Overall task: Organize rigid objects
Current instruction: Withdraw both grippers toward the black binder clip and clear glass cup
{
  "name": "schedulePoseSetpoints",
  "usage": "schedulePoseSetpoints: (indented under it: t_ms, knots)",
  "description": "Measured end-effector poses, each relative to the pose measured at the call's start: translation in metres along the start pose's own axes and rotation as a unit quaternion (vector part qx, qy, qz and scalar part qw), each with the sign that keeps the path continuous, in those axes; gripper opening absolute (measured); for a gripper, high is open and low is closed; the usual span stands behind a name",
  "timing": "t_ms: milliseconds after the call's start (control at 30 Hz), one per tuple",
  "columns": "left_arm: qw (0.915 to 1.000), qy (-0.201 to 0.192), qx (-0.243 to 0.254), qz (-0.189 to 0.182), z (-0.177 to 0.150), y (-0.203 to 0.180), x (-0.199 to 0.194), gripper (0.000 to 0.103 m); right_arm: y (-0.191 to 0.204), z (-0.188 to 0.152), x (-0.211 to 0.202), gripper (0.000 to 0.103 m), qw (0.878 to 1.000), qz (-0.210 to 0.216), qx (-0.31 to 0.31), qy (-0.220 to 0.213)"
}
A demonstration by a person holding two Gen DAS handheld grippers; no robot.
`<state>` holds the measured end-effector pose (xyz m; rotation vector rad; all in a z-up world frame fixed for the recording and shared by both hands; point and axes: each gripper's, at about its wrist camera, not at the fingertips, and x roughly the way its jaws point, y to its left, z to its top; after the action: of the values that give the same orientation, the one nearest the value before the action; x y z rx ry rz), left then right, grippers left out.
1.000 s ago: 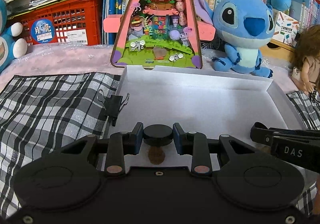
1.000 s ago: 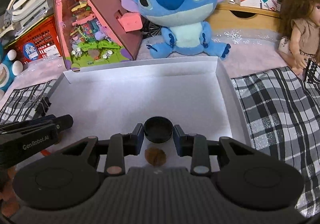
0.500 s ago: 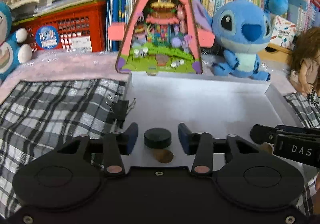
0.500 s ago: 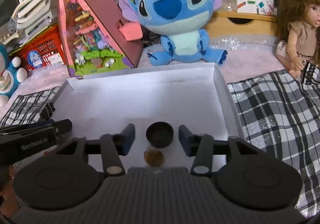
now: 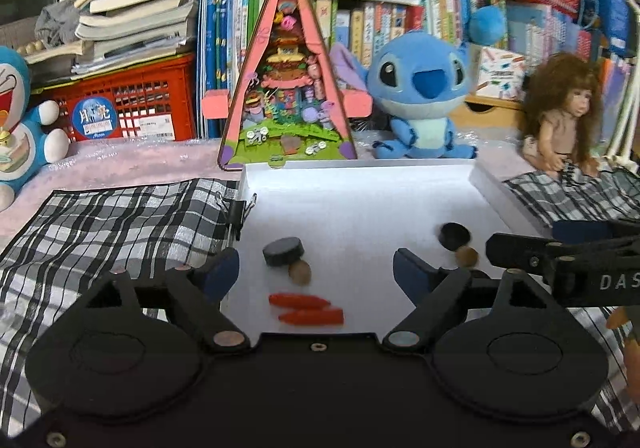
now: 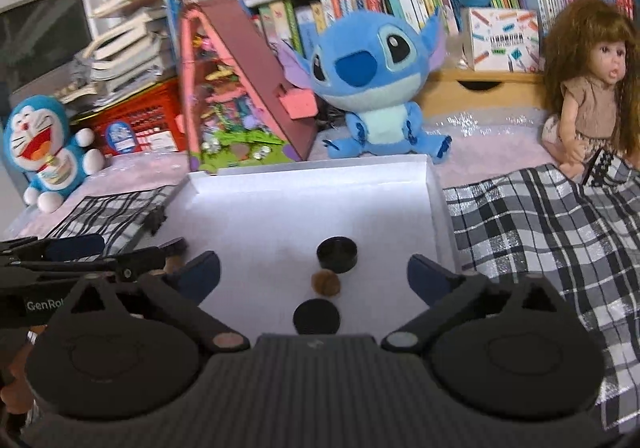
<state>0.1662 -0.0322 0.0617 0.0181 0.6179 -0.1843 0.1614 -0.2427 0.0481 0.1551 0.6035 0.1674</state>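
Left wrist view: our left gripper [image 5: 316, 268], jaws opening, empty; black cap [image 5: 283, 251] lies in the white box [image 5: 360, 176], near its clipped wall. Right wrist view: right gripper [image 6: 314, 274], opening, empty; second cap [image 6: 337, 254] mid-box. Risk: a careless sweep could knock either.

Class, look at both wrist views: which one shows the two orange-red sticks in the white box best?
The left wrist view. The two orange-red sticks lie side by side in full sight on the white box floor, just ahead of the camera body. The right wrist view does not show them at all.
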Motion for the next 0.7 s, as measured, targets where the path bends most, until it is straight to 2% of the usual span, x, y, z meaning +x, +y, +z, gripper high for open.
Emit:
schedulePoseSetpoints:
  t_ms: [233, 700]
  knots:
    - [0.9995, -0.020, 0.021, -0.013, -0.026, -0.007, -0.035, 0.087, 0.009, -0.021, -0.027, 0.103, 0.999, 0.016, -0.031, -0.013]
    - [0.9994, -0.014, 0.016, -0.028, -0.063, -0.005, -0.064, 0.089, 0.019, -0.059, -0.064, 0.103, 0.997, 0.024, -0.070, -0.034]
